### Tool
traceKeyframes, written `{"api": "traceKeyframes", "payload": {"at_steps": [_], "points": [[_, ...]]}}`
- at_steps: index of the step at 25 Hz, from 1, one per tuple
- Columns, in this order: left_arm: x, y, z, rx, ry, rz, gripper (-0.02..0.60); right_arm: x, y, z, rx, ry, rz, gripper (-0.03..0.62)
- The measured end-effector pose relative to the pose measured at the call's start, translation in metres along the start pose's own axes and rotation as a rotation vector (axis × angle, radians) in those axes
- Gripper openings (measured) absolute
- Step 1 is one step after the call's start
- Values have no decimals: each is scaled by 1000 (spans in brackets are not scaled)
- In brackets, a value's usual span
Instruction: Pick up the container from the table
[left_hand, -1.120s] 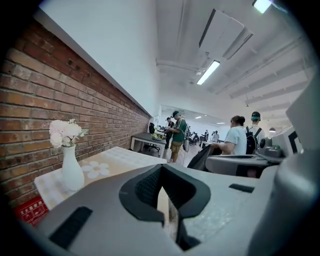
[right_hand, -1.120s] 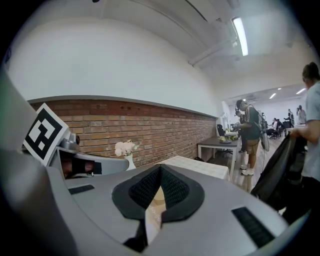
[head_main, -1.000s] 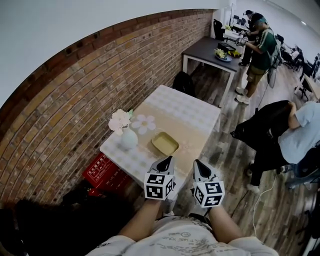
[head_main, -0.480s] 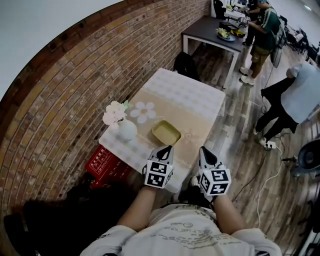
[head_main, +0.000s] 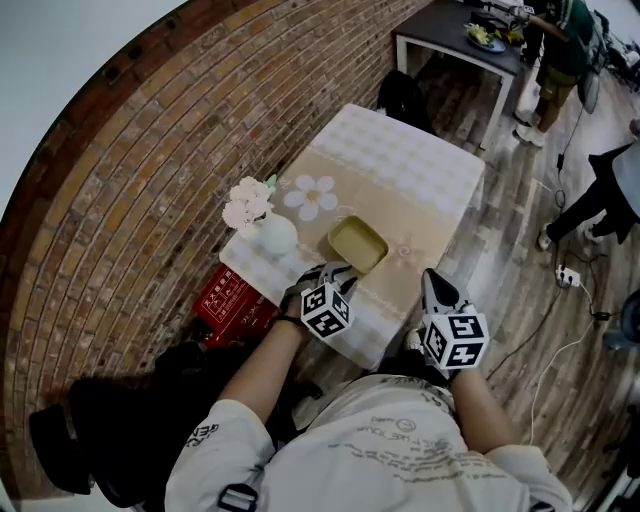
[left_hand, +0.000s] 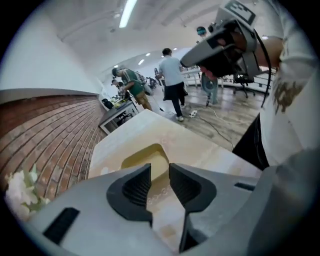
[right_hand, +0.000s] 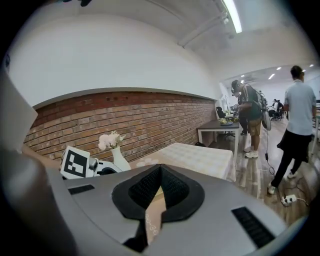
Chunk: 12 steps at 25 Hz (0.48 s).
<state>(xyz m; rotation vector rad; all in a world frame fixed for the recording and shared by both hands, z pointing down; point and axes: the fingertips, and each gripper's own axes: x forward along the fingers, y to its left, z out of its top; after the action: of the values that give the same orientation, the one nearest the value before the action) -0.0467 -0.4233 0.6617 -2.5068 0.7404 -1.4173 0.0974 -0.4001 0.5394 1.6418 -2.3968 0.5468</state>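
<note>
The left tool (head_main: 335, 272) has just been opening its jaws to a moderate gap, with nothing between them. It points down at the near rim of the yellow container (head_main: 357, 244), which sits unlifted on the table (head_main: 420, 170), near a vase (head_main: 277, 238). The right tool (head_main: 432, 280), jaws together and empty, hovers by the table's near corner. The approach looks nearly done; gripping and lifting remain.
</note>
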Motion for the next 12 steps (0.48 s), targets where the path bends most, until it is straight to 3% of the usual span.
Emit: {"api": "traceKeyframes", "payload": {"at_steps": [4,9,12], "points": [[20,6,-26,249,131,-29,144,8,0,-3,24,20,25,2],[48,20,-47,519,257,-34,150,14,-2,1,11,28,32,2],[62,24,-51,613,287,-42,150,16,-2,0,4,34,32,2]]}}
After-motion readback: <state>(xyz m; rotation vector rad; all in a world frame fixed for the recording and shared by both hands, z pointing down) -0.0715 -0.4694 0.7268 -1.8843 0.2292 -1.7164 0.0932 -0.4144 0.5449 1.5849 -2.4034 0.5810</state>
